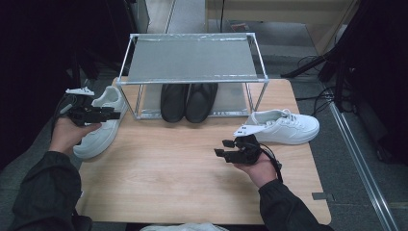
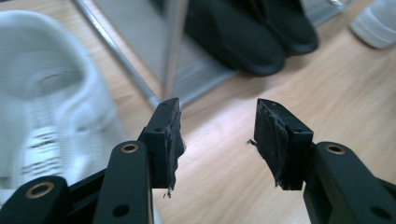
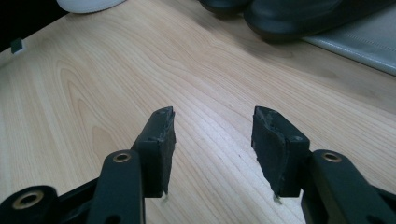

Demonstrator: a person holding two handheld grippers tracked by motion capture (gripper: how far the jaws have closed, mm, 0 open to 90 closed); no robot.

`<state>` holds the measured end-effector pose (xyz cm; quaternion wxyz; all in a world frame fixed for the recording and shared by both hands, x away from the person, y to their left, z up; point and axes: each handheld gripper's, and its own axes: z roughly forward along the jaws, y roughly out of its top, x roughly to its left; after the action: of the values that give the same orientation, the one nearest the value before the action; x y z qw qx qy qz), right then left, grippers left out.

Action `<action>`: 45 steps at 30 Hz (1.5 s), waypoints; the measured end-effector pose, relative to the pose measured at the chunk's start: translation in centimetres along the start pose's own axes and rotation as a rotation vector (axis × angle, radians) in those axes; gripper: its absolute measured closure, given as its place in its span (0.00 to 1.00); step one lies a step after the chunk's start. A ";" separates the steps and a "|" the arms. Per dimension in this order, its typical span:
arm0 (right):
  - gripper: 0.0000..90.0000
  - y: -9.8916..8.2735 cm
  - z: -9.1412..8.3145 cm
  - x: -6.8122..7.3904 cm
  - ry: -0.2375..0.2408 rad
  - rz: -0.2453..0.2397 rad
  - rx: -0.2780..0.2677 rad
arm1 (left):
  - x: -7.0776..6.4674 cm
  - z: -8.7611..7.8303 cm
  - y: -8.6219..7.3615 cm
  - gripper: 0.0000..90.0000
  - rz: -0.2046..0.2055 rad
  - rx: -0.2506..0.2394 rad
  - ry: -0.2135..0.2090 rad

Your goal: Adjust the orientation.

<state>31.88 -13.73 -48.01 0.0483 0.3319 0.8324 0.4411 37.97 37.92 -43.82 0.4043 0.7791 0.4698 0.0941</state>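
At the far left of the high view, the left gripper hangs over the left white sneaker, which lies at the left edge of the worktop with its toe toward the person. In the left gripper view, that sneaker sits blurred just left of the left-hand finger, beside it and not between the two. The fingers are released, with a clear gap and only bare wood showing in it; whether the near finger brushes the shoe cannot be told.

Beyond these fingers stands the metal shoe rack, its corner post rising straight ahead of the left-hand finger. On the rack's lower shelf, ahead and to the right of the fingers, sits a pair of black shoes, side by side and touching.

Further right, the right gripper is held low over the middle of the worktop, pointing left across it. In the right gripper view its fingers are also released, parted over bare wood with nothing in the gap; the black shoes lie well ahead and to the right of them.

The right white sneaker lies on its sole just behind the right hand, near the rack's right front leg, toe pointing to the worktop's right edge, apart from the fingers.
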 end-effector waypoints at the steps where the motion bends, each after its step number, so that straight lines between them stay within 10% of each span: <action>1: 0.56 0.0 0.0 0.0 0.000 0.005 0.005 | 0.5 -0.1 0.1 0.57 -0.006 -0.001 0.002; 15: 0.56 -0.1 0.0 0.0 -0.012 -0.004 0.011 | 5.0 -1.2 1.7 0.55 -0.076 -0.005 0.038; 45: 0.55 -0.1 0.3 -0.1 -0.013 0.003 0.022 | 6.4 2.9 -0.9 0.91 -0.166 0.137 0.044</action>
<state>31.99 -13.58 -48.28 0.0494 0.3364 0.8365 0.4297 42.35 41.71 -47.90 0.3462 0.7611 0.5466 0.0451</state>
